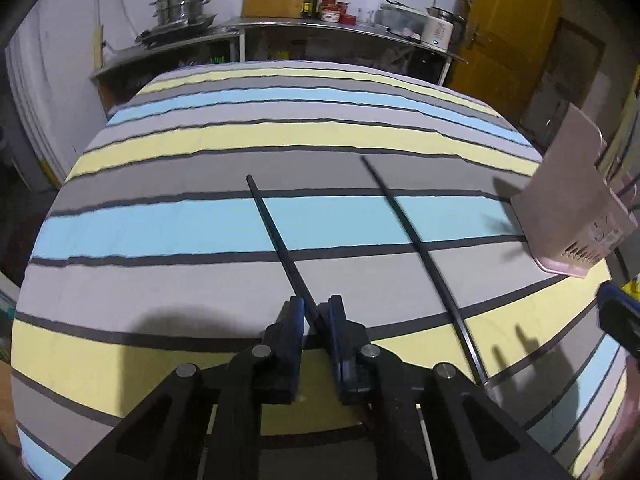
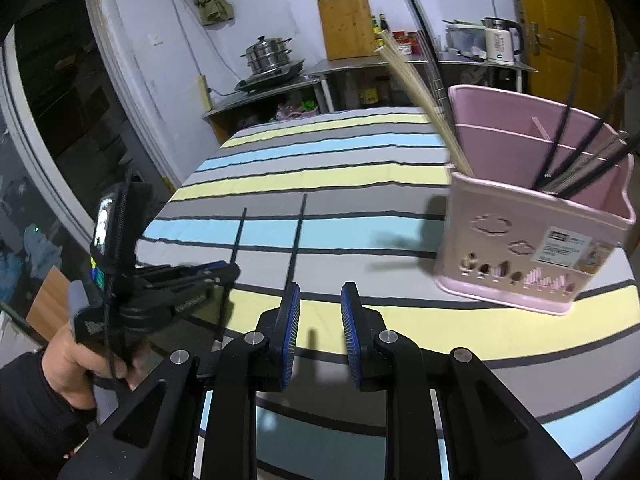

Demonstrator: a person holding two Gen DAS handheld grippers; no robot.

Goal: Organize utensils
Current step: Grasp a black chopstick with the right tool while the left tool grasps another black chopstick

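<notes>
Two black chopsticks lie on the striped tablecloth (image 1: pixel 160 232). My left gripper (image 1: pixel 316 312) is shut on the near end of the left chopstick (image 1: pixel 272 228), which runs away from the pads. The right wrist view shows the same grip, left gripper (image 2: pixel 230 270) on that chopstick (image 2: pixel 239 236). The other chopstick (image 1: pixel 412 236) lies free to the right. Its near end (image 2: pixel 295 240) stops just beside my right gripper (image 2: pixel 320 304), which is open and holds nothing. A pink utensil holder (image 2: pixel 516 236) stands to the right with black, pale and metal chopsticks upright in its compartments.
The pink holder (image 1: pixel 572 208) sits near the table's right edge. Behind the table, a metal counter (image 2: pixel 280 88) carries steel pots, a kettle (image 2: pixel 500 42), bottles and a wooden board. A yellow door (image 1: pixel 516 28) is at the back right. A person's hand (image 2: pixel 76 364) grips the left tool.
</notes>
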